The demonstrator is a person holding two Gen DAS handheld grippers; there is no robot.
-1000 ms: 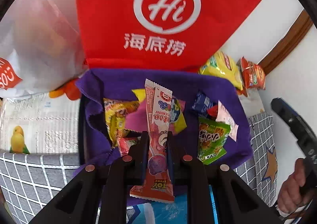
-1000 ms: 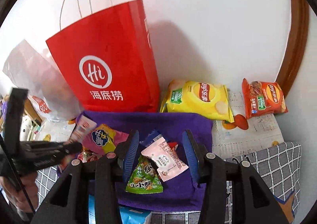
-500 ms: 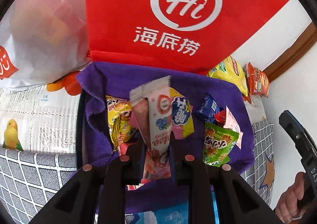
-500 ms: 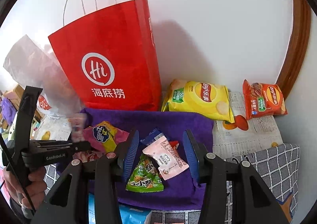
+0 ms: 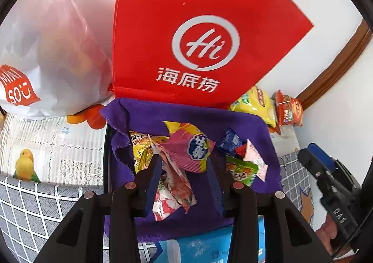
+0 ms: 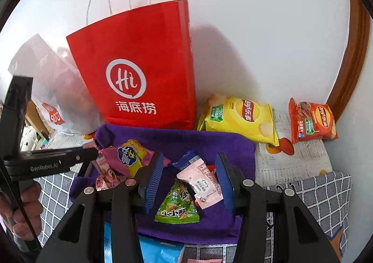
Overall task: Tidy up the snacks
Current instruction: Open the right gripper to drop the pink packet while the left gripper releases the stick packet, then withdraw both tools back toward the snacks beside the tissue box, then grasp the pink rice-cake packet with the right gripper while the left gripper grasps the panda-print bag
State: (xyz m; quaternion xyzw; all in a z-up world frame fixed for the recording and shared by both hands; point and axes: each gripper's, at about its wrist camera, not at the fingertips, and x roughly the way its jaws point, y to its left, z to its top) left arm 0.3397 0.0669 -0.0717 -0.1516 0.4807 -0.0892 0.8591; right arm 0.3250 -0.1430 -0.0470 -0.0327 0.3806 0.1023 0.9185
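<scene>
The left gripper [image 5: 184, 183] filled the bottom of the left wrist view with its jaws spread wide, holding nothing; a long red and white snack stick [image 5: 173, 183] lay loose between them on the purple cloth [image 5: 149, 114], slanting from the left finger down toward the lower middle of the frame. Just above it, near the centre, sat a pink and yellow packet [image 5: 188, 151], with a yellow packet [image 5: 141, 148] to its left. To the right of centre a small blue packet [image 5: 229, 140], a pale pink packet [image 5: 255, 159] and a green packet [image 5: 240, 169] lay close together on the same cloth. In the right wrist view the right gripper [image 6: 190, 181] also stood spread and empty at the bottom, the green packet [image 6: 178, 206] and the pale pink packet [image 6: 202, 185] lying between its blue pads [image 6: 155, 179]; the pink packet overlapped the green one's upper right corner. A tall red paper bag [image 6: 142, 72] stood upright behind the cloth in the upper middle, against the white wall, touching the cloth's far edge. A white plastic bag [image 5: 46, 53] sat at its left. At the right of the frame a yellow chip bag [image 6: 240, 121] and, well apart from it, an orange chip bag [image 6: 311, 123] lay on the patterned table cover [image 6: 303, 158] near the wall
</scene>
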